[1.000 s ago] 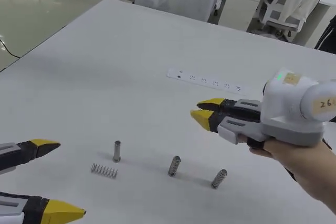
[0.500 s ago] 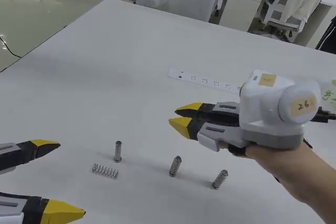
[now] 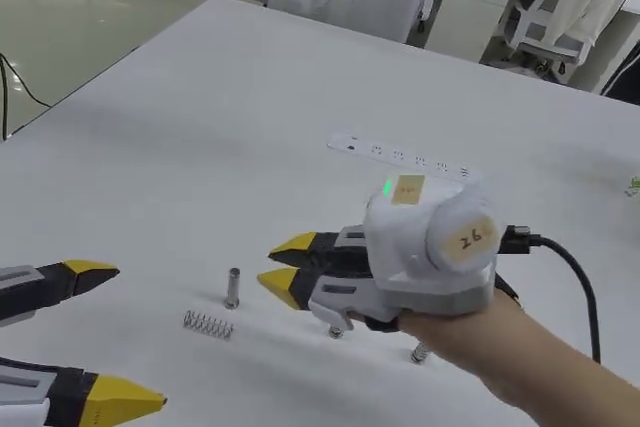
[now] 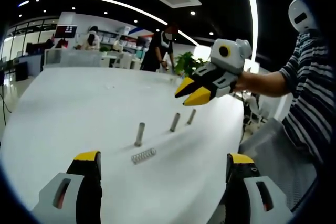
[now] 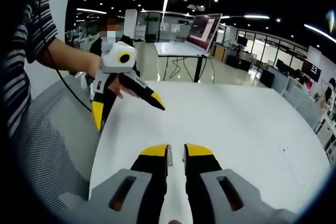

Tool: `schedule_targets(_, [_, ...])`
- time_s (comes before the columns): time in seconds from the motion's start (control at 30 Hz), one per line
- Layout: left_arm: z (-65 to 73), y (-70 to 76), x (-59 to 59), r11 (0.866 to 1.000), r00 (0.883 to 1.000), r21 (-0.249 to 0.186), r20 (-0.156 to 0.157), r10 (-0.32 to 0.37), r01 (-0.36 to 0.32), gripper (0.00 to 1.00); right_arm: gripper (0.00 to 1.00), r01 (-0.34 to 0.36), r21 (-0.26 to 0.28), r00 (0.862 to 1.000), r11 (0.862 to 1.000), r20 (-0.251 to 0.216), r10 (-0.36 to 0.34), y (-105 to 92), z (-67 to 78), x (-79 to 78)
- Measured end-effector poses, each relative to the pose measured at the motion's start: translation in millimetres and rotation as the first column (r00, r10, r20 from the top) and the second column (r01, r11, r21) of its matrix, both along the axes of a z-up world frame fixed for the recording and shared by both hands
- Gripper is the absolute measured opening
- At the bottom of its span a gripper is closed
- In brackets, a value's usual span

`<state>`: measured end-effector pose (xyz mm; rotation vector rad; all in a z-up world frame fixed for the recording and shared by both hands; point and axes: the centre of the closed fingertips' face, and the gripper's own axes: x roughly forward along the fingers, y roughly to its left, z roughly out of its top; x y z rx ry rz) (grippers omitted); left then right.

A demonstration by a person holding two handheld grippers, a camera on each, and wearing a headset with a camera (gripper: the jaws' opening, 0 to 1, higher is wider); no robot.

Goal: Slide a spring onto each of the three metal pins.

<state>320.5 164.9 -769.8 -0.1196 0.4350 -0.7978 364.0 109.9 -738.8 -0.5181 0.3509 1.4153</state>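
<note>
Right gripper (image 3: 267, 263) has travelled left and nearer since the earlier frame, so that its yellow tips now hang above the table (image 3: 200, 117), just right of the bare pin (image 3: 233, 288). Its jaws stand narrowly parted and grasp nothing. In the right gripper view the loose spring (image 3: 208, 324) appears through the gap between them. That spring lies flat on the table, just near and left of the bare pin and apart from it. The bare pin stands upright. To its right in the row stand the second pin (image 4: 175, 122) and the third pin (image 4: 191, 116), both largely hidden behind the right gripper in the head view. Left gripper (image 3: 112, 335), at the near left edge, has its jaws released and spread wide, empty, facing the pins. A power strip (image 3: 400, 154) lies at the far side, well apart from the row.
</note>
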Motion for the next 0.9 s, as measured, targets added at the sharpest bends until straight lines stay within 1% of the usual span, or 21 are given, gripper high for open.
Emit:
schedule_targets(0.1, [-0.7,1.0,-0.3,1.0,1.0,0.0,-0.005,0.001,-0.001,0.96,0.09,-0.023,-0.022,1.0,1.0,0.0,0.023,6.7,-9.3,-4.9])
schedule_targets(0.27, [0.3,2.4,-0.1,1.0,1.0,-0.001,0.001,0.004,-0.004,0.96,0.09,-0.045,-0.048,0.999,0.998,-0.006,0.045,15.2,-22.9,-9.6])
schedule_targets(0.43, [0.6,2.4,-0.4,1.0,1.0,0.0,0.0,0.0,0.0,0.96,0.09,-0.059,-0.087,0.998,0.995,-0.02,0.057,19.2,-40.4,-11.3])
schedule_targets(0.63, [0.4,2.3,-0.6,1.0,1.0,0.001,0.001,-0.002,0.002,0.96,0.1,-0.048,-0.128,0.998,0.991,-0.044,0.043,22.3,-60.2,-7.3])
schedule_targets(0.73, [-0.3,1.4,-0.2,1.0,1.0,0.003,0.001,-0.007,0.007,0.95,0.1,-0.037,-0.149,0.998,0.988,-0.047,0.031,23.7,-69.9,-2.2])
schedule_targets(0.9, [2.8,-1.8,4.5,0.999,0.999,0.011,0.007,-0.034,0.034,0.95,0.1,-0.026,-0.179,0.998,0.984,-0.064,0.015,26.8,-83.9,3.1])
